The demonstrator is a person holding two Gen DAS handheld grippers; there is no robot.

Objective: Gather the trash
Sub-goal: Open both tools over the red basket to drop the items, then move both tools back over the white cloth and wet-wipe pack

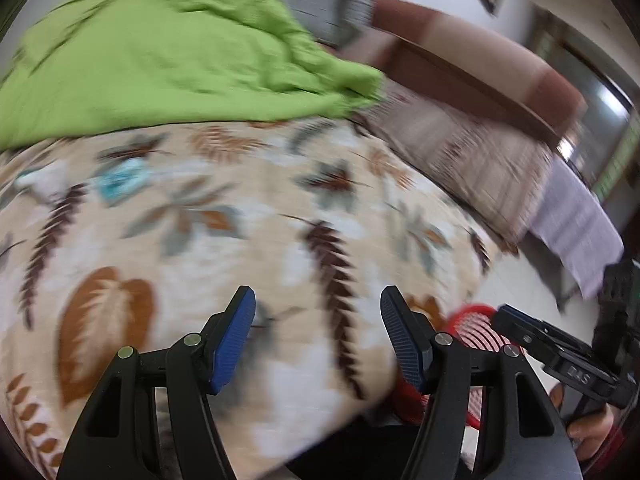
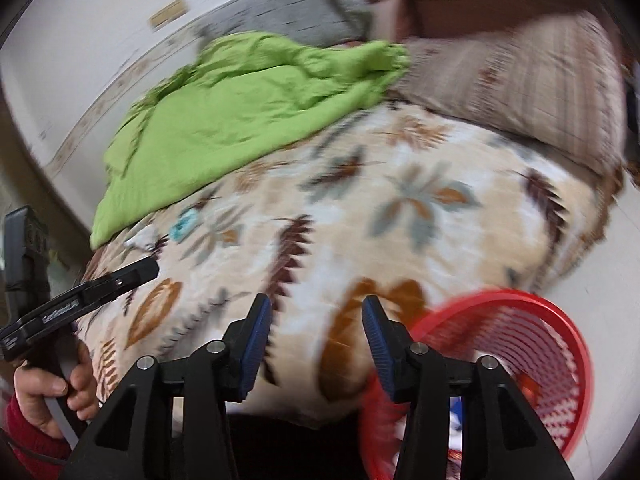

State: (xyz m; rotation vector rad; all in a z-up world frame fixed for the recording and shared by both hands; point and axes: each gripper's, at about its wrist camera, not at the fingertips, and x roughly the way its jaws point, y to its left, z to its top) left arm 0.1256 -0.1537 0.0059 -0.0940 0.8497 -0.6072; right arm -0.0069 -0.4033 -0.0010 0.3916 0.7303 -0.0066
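Note:
A crumpled light-blue scrap (image 1: 120,182) and a crumpled white scrap (image 1: 44,184) lie on the leaf-patterned bedspread (image 1: 240,248), far left of my left gripper (image 1: 318,294). That gripper is open with nothing between its blue pads. The right wrist view shows the same blue scrap (image 2: 185,221) and white scrap (image 2: 142,239) at the left. My right gripper (image 2: 317,302) hangs open and empty over the bed's near edge. A red mesh basket (image 2: 560,320) stands on the floor just right of it, with some blurred items inside. The basket (image 1: 476,328) also shows in the left wrist view.
A green blanket (image 2: 240,112) is bunched at the far side of the bed. A grey pillow (image 2: 288,16) and a striped brown pillow (image 2: 520,80) lie by the headboard (image 1: 460,52). A hand (image 2: 60,388) in a red sleeve holds the left gripper's handle. Pale floor (image 2: 612,264) lies right of the bed.

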